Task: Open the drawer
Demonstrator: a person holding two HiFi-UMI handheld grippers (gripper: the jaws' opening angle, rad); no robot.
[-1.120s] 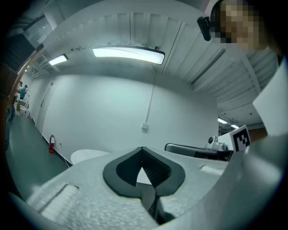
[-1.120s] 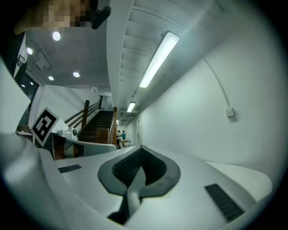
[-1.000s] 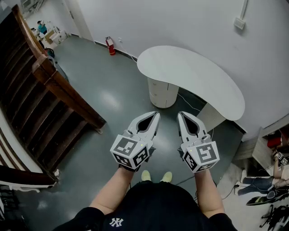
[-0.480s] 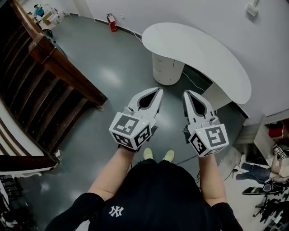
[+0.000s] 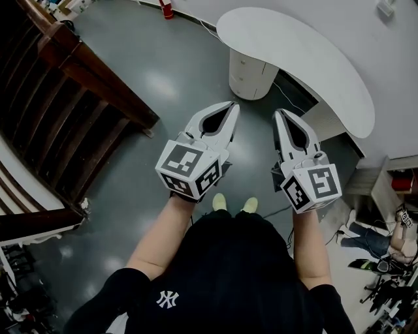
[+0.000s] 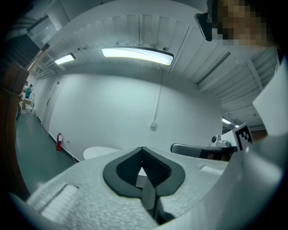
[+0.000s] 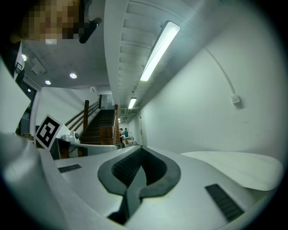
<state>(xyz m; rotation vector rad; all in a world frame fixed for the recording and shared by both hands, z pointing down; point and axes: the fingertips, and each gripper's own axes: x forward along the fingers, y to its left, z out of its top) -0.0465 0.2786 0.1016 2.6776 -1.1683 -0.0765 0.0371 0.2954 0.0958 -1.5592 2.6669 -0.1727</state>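
A white kidney-shaped desk [image 5: 307, 62] stands by the wall, with a rounded white drawer unit [image 5: 252, 73] under its left end. The drawers look closed. Both grippers are held level over the grey floor, side by side, well short of the unit. My left gripper [image 5: 233, 106] is shut with nothing in it, its tips meeting [image 6: 142, 148]. The right gripper [image 5: 280, 113] is shut and empty too [image 7: 141, 147]. From the left gripper view the desk top [image 6: 96, 152] lies ahead past the jaws.
A dark wooden staircase and railing [image 5: 78, 78] fills the left side. A red fire extinguisher [image 5: 166, 8] stands by the far wall. Gear and a seated person's legs [image 5: 366, 238] crowd the right edge. The person's shoes [image 5: 232, 203] show below the grippers.
Both grippers have moved forward toward the desk and its drawer unit, staying shut. The head view has tipped so the desk sits higher and closer to the gripper tips.
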